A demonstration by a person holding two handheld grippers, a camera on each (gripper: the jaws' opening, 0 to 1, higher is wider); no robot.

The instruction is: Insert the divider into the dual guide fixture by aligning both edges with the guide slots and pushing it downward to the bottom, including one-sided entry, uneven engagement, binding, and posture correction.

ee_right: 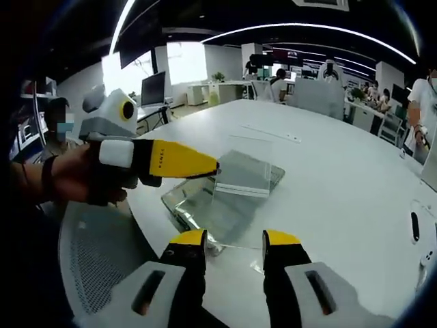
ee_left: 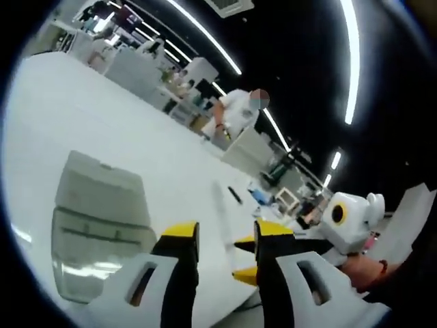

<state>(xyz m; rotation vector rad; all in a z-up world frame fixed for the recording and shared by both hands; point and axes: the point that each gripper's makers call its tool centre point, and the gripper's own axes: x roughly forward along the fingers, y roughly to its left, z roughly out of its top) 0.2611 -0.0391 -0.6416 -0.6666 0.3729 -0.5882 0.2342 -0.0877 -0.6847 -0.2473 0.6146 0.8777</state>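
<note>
The clear acrylic guide fixture (ee_right: pixel 198 205) sits on the white table (ee_right: pixel 328 178), just beyond my right gripper (ee_right: pixel 234 239), whose jaws stand apart with nothing between them. A clear divider plate (ee_right: pixel 242 174) rests at the fixture's far side; whether it sits in the slots I cannot tell. My left gripper (ee_right: pixel 216 167) comes in from the left in a person's hand, its yellow tip at the plate's edge. In the left gripper view the fixture (ee_left: pixel 95 225) lies left of my left gripper (ee_left: pixel 227 232), open and empty. The right gripper (ee_left: pixel 246 258) shows beside it, jaws apart.
A thin pale strip (ee_right: pixel 270 133) and a small dark object (ee_right: pixel 413 225) lie farther out on the table. A mesh chair (ee_right: pixel 95 266) stands at the table's near edge. People and desks (ee_right: pixel 314 85) are in the background.
</note>
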